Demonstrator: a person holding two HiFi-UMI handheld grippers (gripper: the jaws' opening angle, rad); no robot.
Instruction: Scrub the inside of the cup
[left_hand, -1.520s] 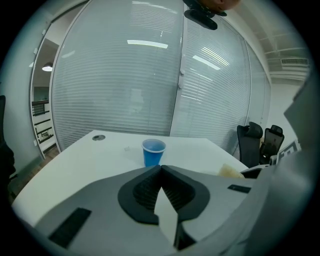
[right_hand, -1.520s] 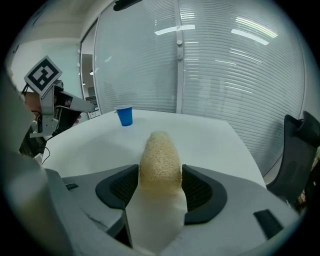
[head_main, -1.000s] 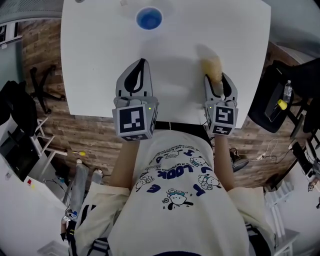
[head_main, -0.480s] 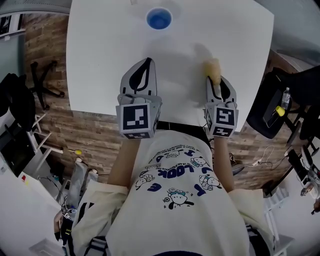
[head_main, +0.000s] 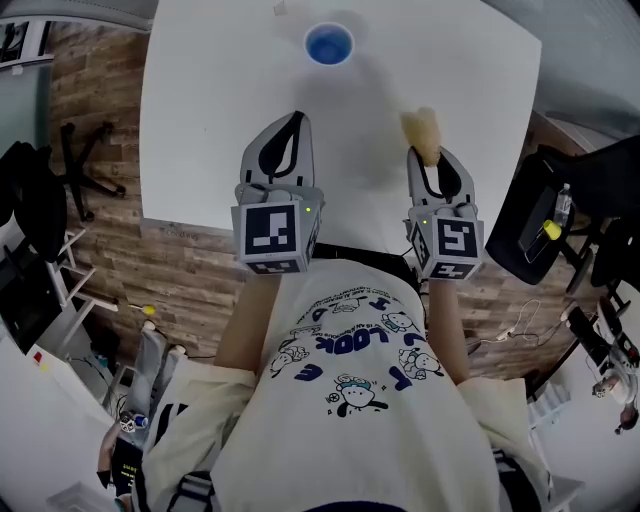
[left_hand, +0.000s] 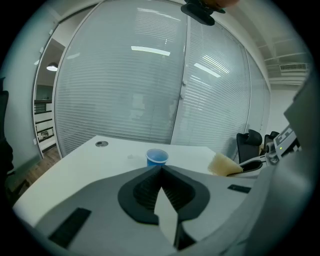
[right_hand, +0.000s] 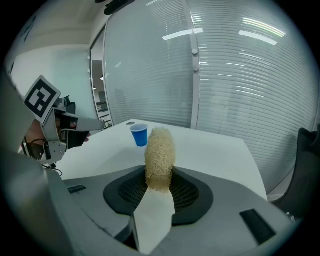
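A small blue cup (head_main: 329, 45) stands upright and empty at the far side of the white table (head_main: 200, 120); it also shows in the left gripper view (left_hand: 157, 157) and the right gripper view (right_hand: 139, 135). My right gripper (head_main: 430, 156) is shut on a tan loofah scrubber (head_main: 422, 133), whose top sticks out past the jaws (right_hand: 159, 155). Those jaws have just been closing on the loofah. The scrubber hangs a little above the table, right of the cup and nearer to me. My left gripper (head_main: 289, 120) is shut on nothing, short of the cup (left_hand: 160, 168).
The table's near edge lies just under both grippers. A black office chair (head_main: 548, 215) with a bottle on it stands right of the table, another chair base (head_main: 85, 170) to the left. A glass wall with blinds (left_hand: 150, 85) closes the far side.
My right gripper has lifted slightly off the table with the loofah in it. The left gripper has stayed where it was.
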